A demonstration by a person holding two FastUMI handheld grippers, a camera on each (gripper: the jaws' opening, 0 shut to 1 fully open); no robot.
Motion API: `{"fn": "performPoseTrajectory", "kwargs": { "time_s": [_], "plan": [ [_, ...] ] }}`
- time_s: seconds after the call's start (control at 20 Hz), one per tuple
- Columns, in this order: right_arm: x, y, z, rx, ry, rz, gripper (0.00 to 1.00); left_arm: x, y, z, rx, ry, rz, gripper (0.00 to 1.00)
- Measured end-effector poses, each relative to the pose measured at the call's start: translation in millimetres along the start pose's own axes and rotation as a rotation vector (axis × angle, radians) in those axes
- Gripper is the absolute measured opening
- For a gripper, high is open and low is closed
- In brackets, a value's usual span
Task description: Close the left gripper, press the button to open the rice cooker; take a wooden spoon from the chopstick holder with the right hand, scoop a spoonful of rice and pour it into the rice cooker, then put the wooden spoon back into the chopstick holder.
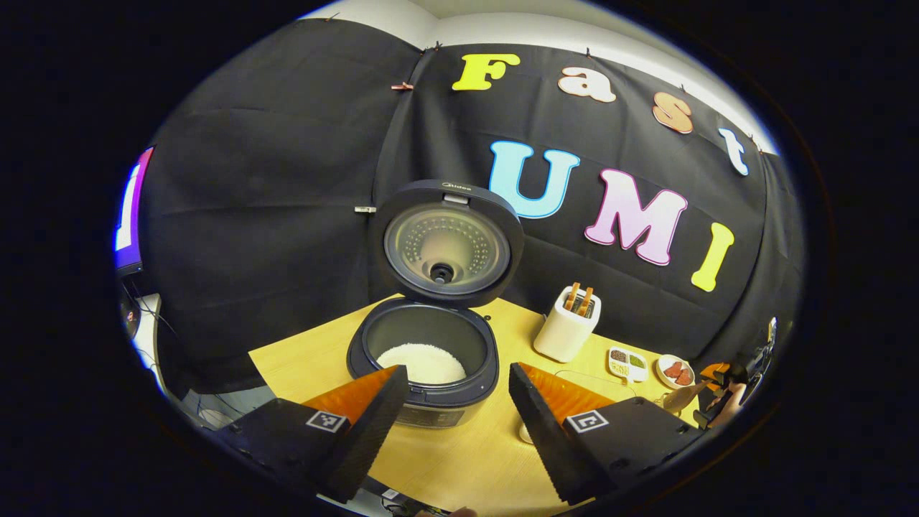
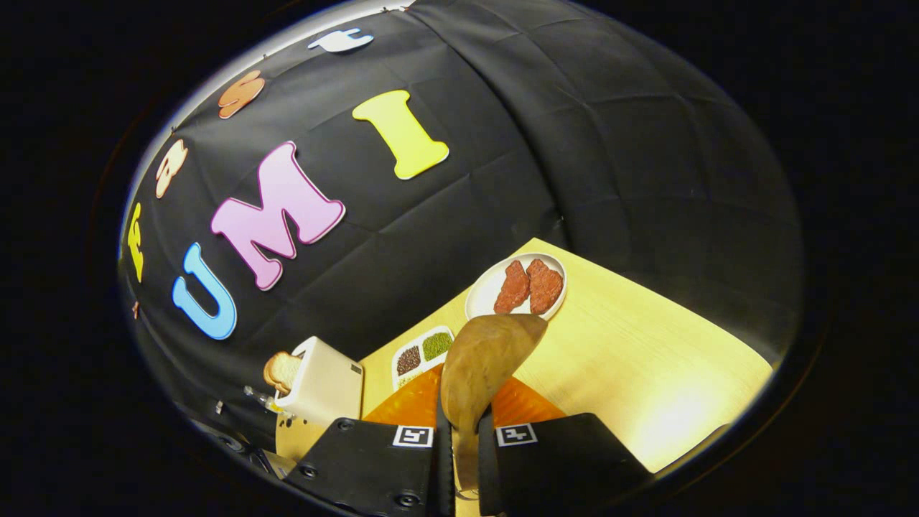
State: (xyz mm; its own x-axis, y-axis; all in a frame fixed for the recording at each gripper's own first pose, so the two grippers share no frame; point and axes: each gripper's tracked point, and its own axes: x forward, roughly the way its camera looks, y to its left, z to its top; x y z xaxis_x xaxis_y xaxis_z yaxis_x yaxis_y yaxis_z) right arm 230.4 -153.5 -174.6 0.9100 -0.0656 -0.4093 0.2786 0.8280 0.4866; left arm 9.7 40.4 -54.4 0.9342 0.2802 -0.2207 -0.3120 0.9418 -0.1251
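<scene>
Left gripper (image 1: pixel 452 388) fingers gape before the open rice cooker (image 1: pixel 423 359), while right gripper (image 2: pixel 465 431) fingers clamp the wooden spoon (image 2: pixel 481 366) near a plate (image 2: pixel 488 287).

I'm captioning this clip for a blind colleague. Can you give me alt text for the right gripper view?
The right gripper is shut on a wooden spoon, whose bowl sticks up in front of the camera. Behind it on the wooden table are a plate of two red meat pieces, a small divided dish and a white toaster.

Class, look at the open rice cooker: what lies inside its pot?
Inside the rice cooker, a mound of white rice covers the pot's floor; the near rim and the left gripper hide its front part.
</scene>
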Motion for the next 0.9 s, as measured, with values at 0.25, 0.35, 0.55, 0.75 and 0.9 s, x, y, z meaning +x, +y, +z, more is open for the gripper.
{"fn": "performPoseTrajectory", "kwargs": {
  "time_s": [0.25,0.35,0.55,0.75,0.9],
  "plan": [
    [6,1,-35,-0.059,0.054,-0.017,0.20,7,-6,25,-0.012,-0.050,0.003,0.95],
    [0,5,-36,-0.060,0.049,-0.011,0.14,16,-6,46,-0.002,-0.090,-0.005,0.95],
    [-18,12,-28,-0.137,-0.008,-0.012,0.59,32,-3,99,0.044,-0.195,-0.031,0.95],
    [-50,1,-23,-0.211,-0.047,-0.065,0.99,53,4,153,0.122,-0.321,-0.040,0.95],
    [-86,-11,-18,-0.282,-0.093,-0.106,0.99,75,3,188,0.178,-0.410,-0.054,0.95]
  ]
}}
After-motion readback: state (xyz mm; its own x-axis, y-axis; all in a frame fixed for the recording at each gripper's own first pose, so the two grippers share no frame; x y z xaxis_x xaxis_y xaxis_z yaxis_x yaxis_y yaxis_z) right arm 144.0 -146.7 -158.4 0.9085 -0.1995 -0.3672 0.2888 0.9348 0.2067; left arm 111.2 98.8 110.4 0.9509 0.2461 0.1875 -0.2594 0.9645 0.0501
